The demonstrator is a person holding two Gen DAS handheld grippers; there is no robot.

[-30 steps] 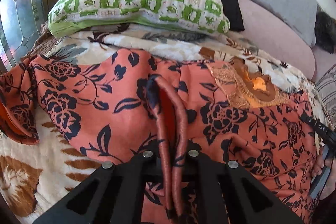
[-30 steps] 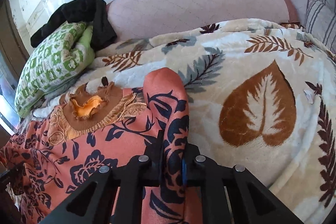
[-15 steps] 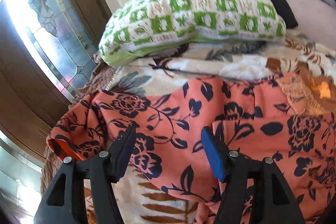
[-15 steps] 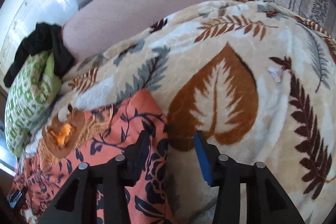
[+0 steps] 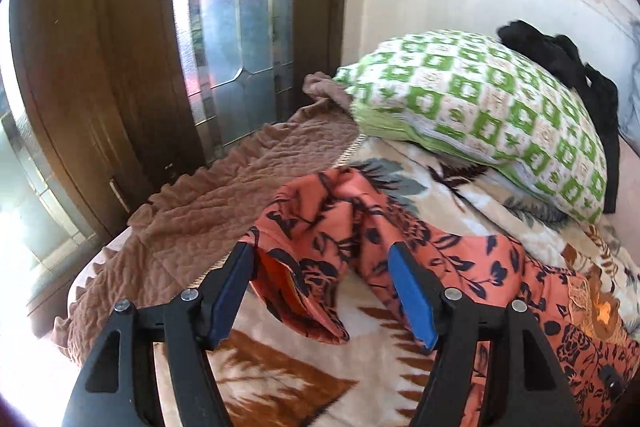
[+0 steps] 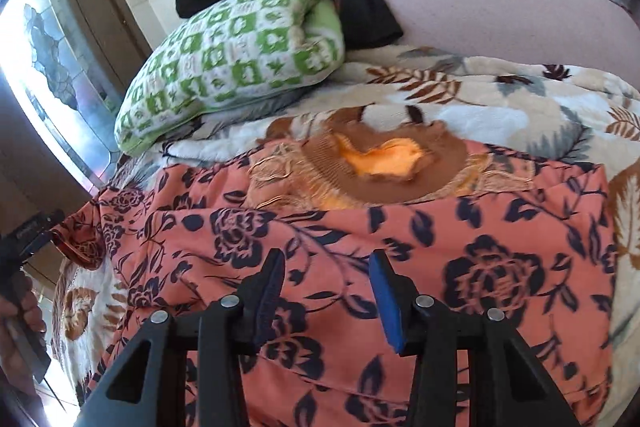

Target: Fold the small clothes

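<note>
A salmon dress with dark flowers (image 6: pixel 440 227) lies flat on a leaf-print blanket (image 5: pixel 280 367). Its brown embroidered neckline (image 6: pixel 380 163) shows orange lining. My left gripper (image 5: pixel 320 255) hovers at the dress's left sleeve (image 5: pixel 320 211). Its jaws are opening, the sleeve end lies between them, and the pads do not press on it. My right gripper (image 6: pixel 327 261) hangs over the middle of the dress. Its jaws are closing a little and stand apart above the cloth, with nothing pinched.
A green-and-white checked pillow (image 5: pixel 480 99) with a black garment (image 5: pixel 568 67) on it lies behind the dress. A brown quilted spread (image 5: pixel 240 187) edges the bed beside a wooden door with glass panes (image 5: pixel 224 27). A pink cushion (image 6: pixel 500 7) lies at the back. A person's hand (image 6: pixel 20 311) shows at the left.
Both grippers have let go of the folds they pinched and opened. The left one swung left to the sleeve end. The right one moved back left over the dress's body.
</note>
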